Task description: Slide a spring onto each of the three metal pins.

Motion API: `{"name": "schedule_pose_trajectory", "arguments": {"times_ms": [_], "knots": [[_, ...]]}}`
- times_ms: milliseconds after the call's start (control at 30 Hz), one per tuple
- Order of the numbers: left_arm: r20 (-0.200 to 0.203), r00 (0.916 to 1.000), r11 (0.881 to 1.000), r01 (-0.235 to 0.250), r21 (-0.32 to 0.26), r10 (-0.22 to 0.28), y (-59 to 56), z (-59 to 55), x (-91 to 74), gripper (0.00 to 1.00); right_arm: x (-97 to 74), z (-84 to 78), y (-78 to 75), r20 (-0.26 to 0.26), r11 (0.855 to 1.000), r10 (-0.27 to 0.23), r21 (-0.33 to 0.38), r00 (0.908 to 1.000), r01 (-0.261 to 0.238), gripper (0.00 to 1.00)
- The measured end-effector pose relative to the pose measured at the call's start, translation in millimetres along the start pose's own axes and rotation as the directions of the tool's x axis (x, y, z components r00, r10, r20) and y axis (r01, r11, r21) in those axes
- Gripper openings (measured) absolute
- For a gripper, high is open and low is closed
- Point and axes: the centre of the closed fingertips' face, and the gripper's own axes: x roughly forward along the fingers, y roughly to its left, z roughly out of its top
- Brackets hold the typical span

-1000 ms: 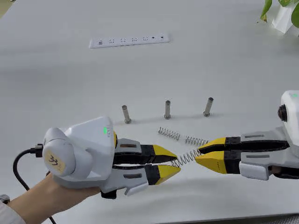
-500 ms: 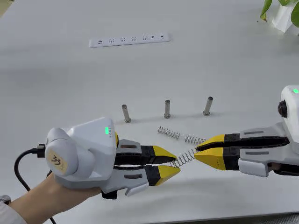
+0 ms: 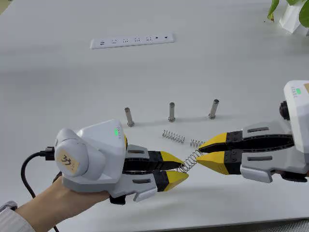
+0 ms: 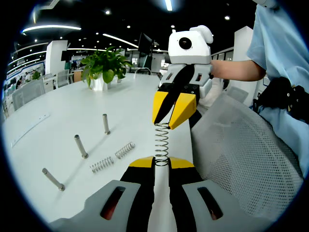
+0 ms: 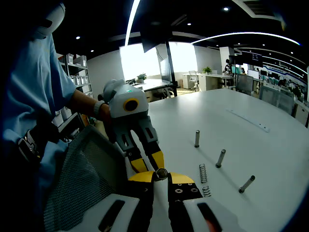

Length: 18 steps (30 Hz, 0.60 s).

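Pinching the light, floppy spring (image 3: 189,163) above the bench (image 3: 72,87), short of the pins (image 3: 171,112), left gripper (image 3: 184,167) and right gripper (image 3: 200,151) jaws seem closed on opposite ends; I'd hold near one end, avoiding buckling.

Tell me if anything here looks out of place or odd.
One spring is gripped at both ends, strung in the air at a slant between the left gripper and the right gripper. Two more springs lie loose on the table, and all three pins are bare. Nothing looks damaged.
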Motion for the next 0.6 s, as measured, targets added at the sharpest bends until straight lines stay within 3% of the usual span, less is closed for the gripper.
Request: {"name": "schedule_pose_trajectory", "arguments": {"times_ms": [600], "knots": [[0.008,0.9999,1.0,-0.008,-0.002,0.009,-0.3,-0.8,1.0,0.06,1.7,3.6,5.6,-0.023,0.998,-0.004,-0.057,0.9997,0.003,0.06]]}}
